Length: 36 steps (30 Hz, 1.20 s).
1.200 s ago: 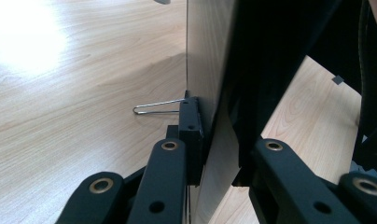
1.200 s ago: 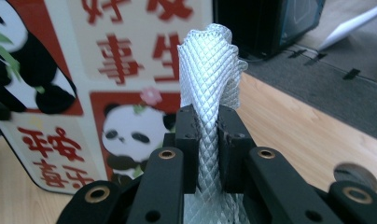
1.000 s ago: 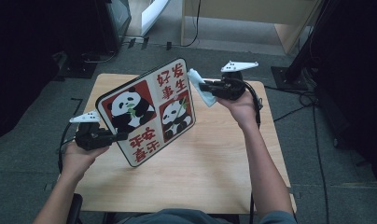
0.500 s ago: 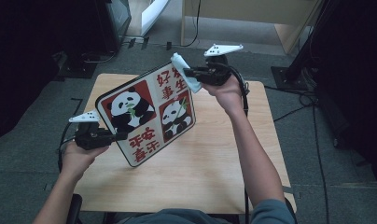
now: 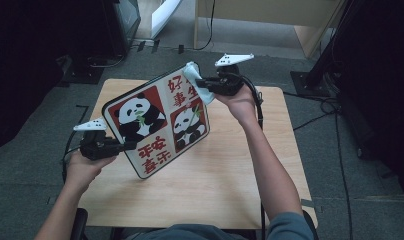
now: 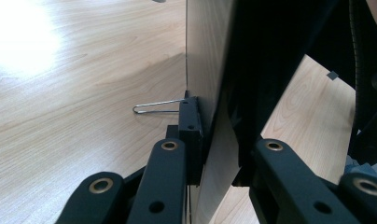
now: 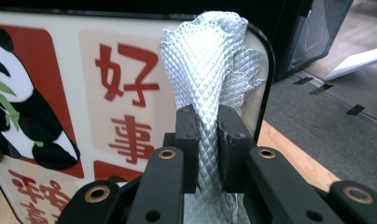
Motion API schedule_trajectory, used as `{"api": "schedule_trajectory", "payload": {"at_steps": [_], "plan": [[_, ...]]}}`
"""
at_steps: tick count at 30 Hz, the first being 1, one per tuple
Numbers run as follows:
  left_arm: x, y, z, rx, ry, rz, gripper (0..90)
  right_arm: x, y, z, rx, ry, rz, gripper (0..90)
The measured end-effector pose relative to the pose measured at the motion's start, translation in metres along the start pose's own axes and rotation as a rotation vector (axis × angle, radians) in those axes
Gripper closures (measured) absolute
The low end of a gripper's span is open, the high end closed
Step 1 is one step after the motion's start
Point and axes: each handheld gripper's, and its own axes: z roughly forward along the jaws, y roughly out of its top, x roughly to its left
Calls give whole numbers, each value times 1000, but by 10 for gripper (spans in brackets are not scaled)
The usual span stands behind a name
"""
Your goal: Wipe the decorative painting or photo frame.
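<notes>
A rounded square board (image 5: pixel 155 125) printed with two pandas and red characters is held tilted above the wooden table (image 5: pixel 230 190). My left gripper (image 5: pixel 127 146) is shut on the board's lower left edge. In the left gripper view the jaws (image 6: pixel 219 154) clamp the board (image 6: pixel 207 56) edge-on, beside a thin wire loop (image 6: pixel 154 106) on its back. My right gripper (image 5: pixel 202 82) is shut on a pale blue-grey textured cloth (image 5: pixel 194 75) that lies against the board's upper right corner. In the right gripper view the cloth (image 7: pixel 210 60) stands up between the jaws (image 7: pixel 207 135) in front of the board (image 7: pixel 84 93).
Grey carpet surrounds the table, with cables (image 5: pixel 330 107) trailing on the right. Dark equipment (image 5: pixel 115 25) stands at the back left, light wooden furniture (image 5: pixel 270 15) at the back, and a black stand (image 5: pixel 315 75) at the right.
The right gripper carried the cloth leftward and farther away along the board's top edge to its upper corner. The left gripper and the board stayed still.
</notes>
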Motion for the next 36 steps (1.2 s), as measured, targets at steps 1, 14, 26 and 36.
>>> {"api": "schedule_trajectory", "payload": {"at_steps": [1,14,26,36], "plan": [[0,0,0,0,0,0,801,-1,-2,0,-4,-1,-4,813],[0,0,0,0,2,3,800,-17,-24,6,-15,72,26,813],[0,0,0,0,0,6,798,-28,-46,11,-73,152,-6,813],[-1,1,0,9,3,23,796,-34,-61,16,-50,194,15,813]]}}
